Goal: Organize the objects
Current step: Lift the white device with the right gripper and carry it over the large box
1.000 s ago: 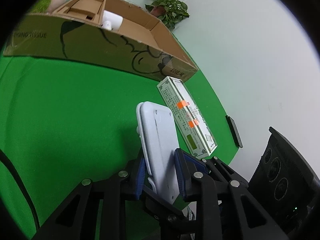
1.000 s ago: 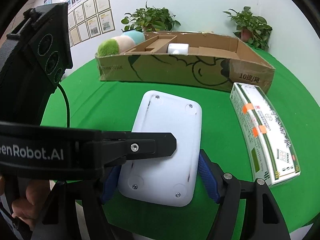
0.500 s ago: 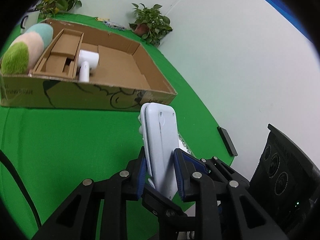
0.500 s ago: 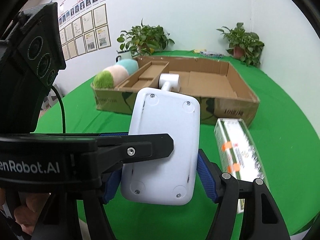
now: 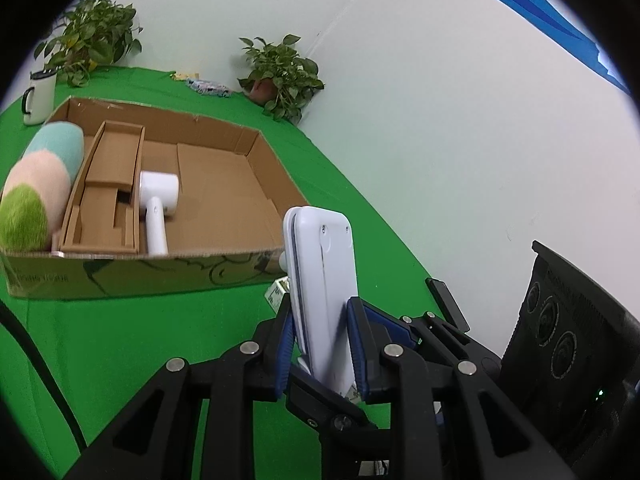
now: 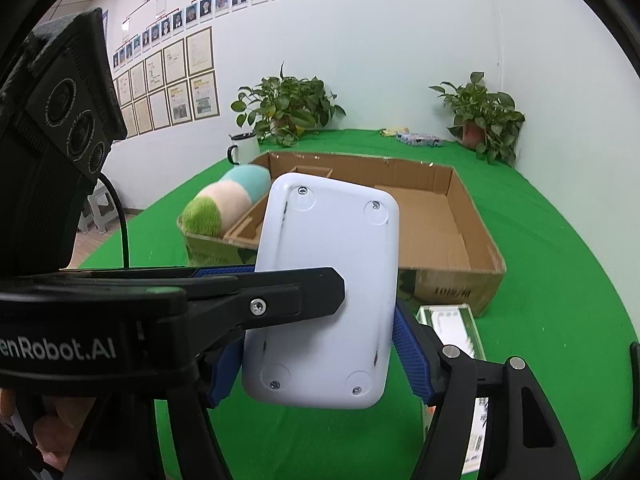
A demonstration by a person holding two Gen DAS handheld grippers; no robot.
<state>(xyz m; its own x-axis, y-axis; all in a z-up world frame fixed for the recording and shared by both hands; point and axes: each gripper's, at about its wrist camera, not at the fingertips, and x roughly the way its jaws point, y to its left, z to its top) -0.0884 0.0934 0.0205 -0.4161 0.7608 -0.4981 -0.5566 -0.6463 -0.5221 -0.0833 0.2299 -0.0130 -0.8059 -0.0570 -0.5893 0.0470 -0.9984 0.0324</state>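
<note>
My left gripper (image 5: pixel 320 344) is shut on a flat white device (image 5: pixel 322 280), held upright on edge above the green table, in front of the cardboard box's (image 5: pixel 120 276) near right corner. In the right wrist view the device (image 6: pixel 324 292) shows its underside with screws, with the left gripper's finger (image 6: pixel 280 300) across it. My right gripper (image 6: pixel 320 364) has its blue pads on both sides of the device's lower end; whether they press it is unclear. The box (image 6: pixel 460 280) holds a white handheld appliance (image 5: pixel 158 204) and a cardboard insert (image 5: pixel 108 192).
A pastel plush cylinder (image 5: pixel 36 184) lies at the box's left end. A green-and-white carton (image 6: pixel 456 340) lies on the cloth in front of the box. A white mug (image 5: pixel 38 96), two potted plants (image 5: pixel 280 76) and a small black item (image 5: pixel 446 304) are on the table.
Both grippers have risen with the white device; the box interior now shows from above and the carton lies lower, mostly hidden behind the device.
</note>
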